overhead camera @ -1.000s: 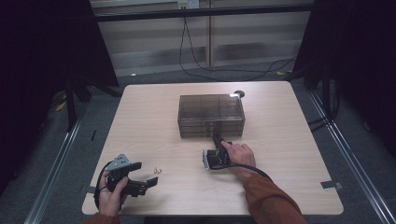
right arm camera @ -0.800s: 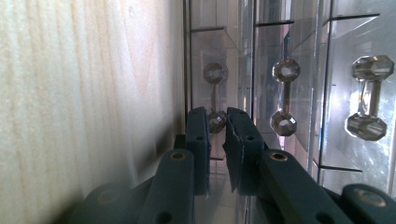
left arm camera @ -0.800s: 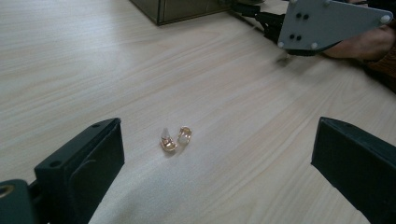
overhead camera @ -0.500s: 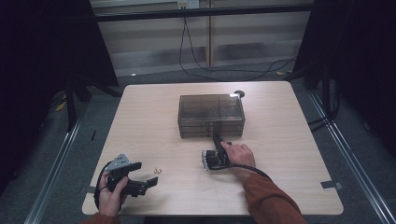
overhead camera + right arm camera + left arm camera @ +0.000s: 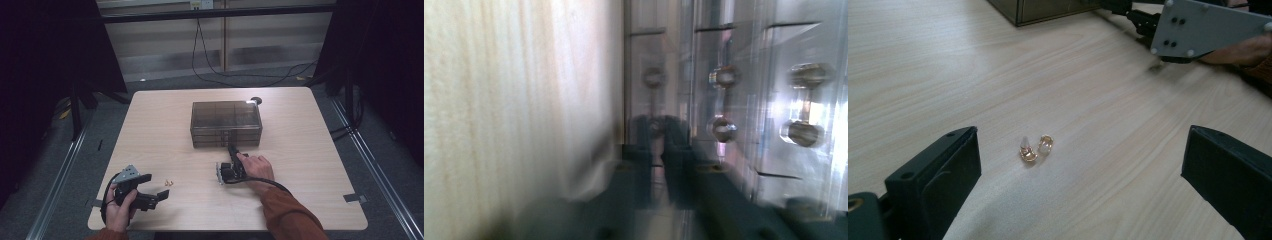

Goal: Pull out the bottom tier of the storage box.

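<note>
right gripper [image 5: 231, 150] jaws just closed, pinching the bottom drawer's handle [image 5: 653, 125] of the drawer box [image 5: 226, 124] at table centre | left gripper [image 5: 159, 195] spread near two small gold caps [image 5: 1036, 148] | risk: a blurred, shallow pinch could slip when pulling

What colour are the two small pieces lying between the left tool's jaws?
Gold with clear tips; the two small pieces show best in the left gripper view.

Glossy smoked-plastic drawer box [image 5: 226, 122], matt wood table [image 5: 310, 165]

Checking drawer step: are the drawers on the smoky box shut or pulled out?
Shut, it seems. In the high view the drawer fronts sit flush across the box; the right tool meets the lowest one.
</note>
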Motion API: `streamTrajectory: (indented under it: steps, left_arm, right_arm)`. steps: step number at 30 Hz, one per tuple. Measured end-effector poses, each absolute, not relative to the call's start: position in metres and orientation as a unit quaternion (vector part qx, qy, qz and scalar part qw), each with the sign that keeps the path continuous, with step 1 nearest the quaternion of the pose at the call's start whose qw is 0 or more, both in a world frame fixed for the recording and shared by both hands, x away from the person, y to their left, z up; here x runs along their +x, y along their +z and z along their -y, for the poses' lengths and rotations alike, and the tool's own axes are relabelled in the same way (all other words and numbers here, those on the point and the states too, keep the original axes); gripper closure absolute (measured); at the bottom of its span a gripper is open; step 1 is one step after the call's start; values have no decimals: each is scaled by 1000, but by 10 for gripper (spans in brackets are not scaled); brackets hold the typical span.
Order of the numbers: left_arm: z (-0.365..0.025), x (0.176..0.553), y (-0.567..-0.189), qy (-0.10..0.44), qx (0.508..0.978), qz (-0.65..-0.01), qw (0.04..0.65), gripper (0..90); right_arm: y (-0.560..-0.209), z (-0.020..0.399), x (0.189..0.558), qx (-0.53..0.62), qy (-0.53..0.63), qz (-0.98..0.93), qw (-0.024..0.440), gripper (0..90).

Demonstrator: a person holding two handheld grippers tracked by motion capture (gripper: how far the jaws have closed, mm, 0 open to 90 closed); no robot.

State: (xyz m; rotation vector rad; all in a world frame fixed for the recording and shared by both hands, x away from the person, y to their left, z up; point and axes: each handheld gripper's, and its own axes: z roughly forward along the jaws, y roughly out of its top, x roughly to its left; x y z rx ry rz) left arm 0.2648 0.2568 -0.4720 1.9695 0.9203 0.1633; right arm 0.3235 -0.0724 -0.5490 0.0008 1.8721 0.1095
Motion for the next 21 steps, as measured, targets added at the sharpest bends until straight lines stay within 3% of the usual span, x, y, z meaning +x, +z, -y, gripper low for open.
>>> streamTrajectory:
  steps: [10, 21]
  left_arm:
    - [-257, 265, -472, 65, 802, -372, 463, 24]
    - [-257, 265, -472, 67, 801, -374, 463, 24]
  right_arm:
    - [-550, 76, 323, -2, 44, -809, 586, 820]
    - [-549, 68, 328, 10, 23, -811, 584, 804]
